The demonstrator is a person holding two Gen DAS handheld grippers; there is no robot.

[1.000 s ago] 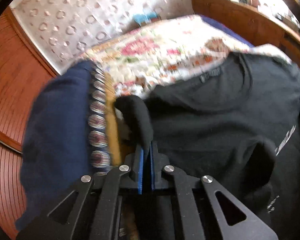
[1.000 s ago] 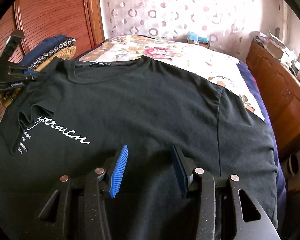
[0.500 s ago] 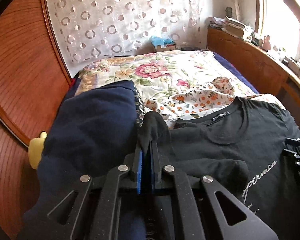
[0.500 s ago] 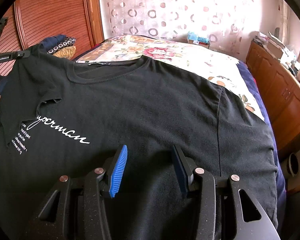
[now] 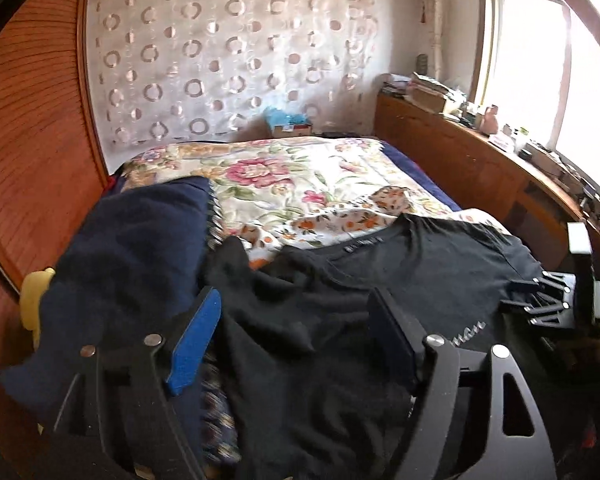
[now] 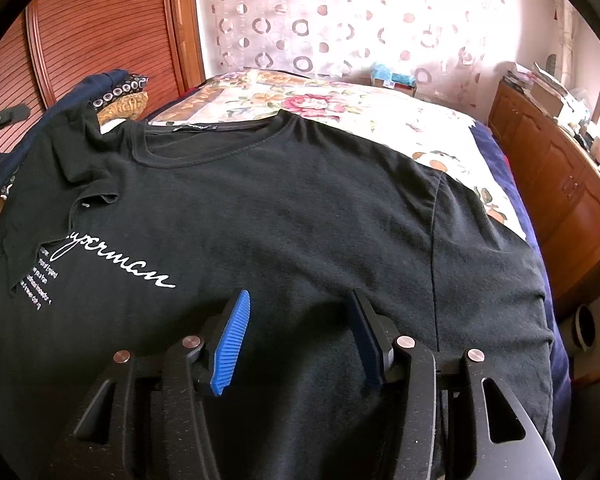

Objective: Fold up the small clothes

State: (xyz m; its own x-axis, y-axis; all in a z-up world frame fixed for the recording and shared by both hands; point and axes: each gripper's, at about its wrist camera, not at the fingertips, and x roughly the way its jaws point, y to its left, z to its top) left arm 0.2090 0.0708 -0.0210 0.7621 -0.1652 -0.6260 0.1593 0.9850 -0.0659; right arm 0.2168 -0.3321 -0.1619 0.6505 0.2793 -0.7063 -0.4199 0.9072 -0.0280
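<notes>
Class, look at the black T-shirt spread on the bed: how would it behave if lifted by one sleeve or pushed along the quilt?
The T-shirt is probably floppy: its folded-over sleeve lies crumpled. Lifted there, the rest would likely hang and drag. Pushed, it would probably bunch rather than slide, since it lies flat on the quilt.

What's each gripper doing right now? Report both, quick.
Left gripper: jaws opening, nothing gripped; the black T-shirt sleeve lies loose below.
Right gripper: jaws opening, gripping nothing, over the T-shirt.
</notes>
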